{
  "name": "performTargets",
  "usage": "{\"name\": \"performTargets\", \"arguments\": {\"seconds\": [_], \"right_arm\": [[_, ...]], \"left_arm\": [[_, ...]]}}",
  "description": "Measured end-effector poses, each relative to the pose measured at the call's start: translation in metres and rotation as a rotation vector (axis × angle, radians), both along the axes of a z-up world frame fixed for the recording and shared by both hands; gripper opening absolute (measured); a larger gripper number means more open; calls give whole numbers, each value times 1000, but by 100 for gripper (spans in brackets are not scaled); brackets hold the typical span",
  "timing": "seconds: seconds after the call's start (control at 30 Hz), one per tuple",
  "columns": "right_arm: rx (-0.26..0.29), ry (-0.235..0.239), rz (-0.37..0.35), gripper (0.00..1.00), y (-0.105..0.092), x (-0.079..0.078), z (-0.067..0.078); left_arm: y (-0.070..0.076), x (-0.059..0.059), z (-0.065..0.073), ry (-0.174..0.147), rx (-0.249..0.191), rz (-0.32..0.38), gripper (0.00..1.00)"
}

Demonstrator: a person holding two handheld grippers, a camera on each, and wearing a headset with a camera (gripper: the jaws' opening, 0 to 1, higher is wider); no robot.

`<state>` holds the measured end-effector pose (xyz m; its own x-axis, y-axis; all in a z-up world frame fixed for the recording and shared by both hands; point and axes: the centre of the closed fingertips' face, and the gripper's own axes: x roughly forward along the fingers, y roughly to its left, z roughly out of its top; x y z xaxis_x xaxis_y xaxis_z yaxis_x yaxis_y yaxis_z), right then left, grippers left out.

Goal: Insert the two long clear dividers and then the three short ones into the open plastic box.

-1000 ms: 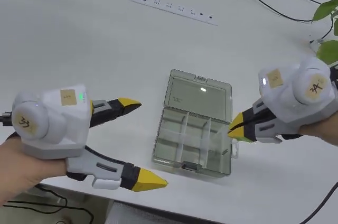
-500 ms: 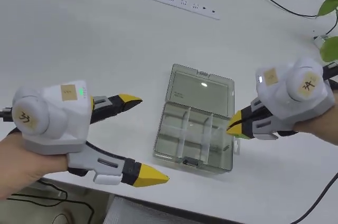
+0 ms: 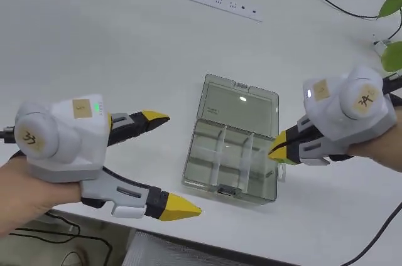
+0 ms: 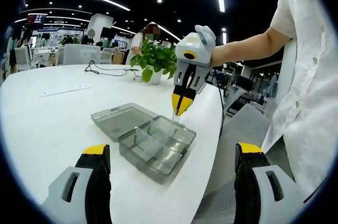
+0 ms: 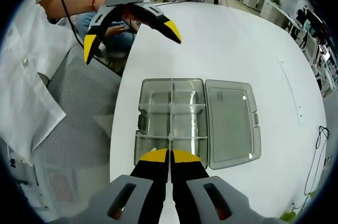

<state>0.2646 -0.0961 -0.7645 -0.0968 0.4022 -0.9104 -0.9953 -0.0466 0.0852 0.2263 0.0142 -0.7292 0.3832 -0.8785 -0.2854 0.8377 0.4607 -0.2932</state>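
Your left tool (image 3: 182, 164) hangs with its jaws spread wide, off to one side of the open plastic box (image 3: 196, 153) and touching nothing. Your right tool (image 3: 274, 153) has its jaws pinched together on what looks like a clear divider (image 3: 278, 172), which sits just under its tips at the box edge nearest it. The box is on the desk (image 3: 94, 40) between your two tools. Its lid (image 3: 242, 106) is flat, and there are slotted dividers (image 5: 170, 108) inside already.
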Motion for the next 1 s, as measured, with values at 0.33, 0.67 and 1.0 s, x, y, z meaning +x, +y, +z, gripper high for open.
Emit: {"name": "performTargets", "arguments": {"seconds": [0.33,0.67,1.0], "right_arm": [[46,26,-25,2,-2,2,-8],[71,9,-12,2,-3,3,-16],[88,-18,16,2,-3,4,-26]], "left_arm": [[0,0,1,1,-12,3,100],[0,-2,0,2,-10,-1,100],[1,-1,1,2,-11,-2,100]]}}
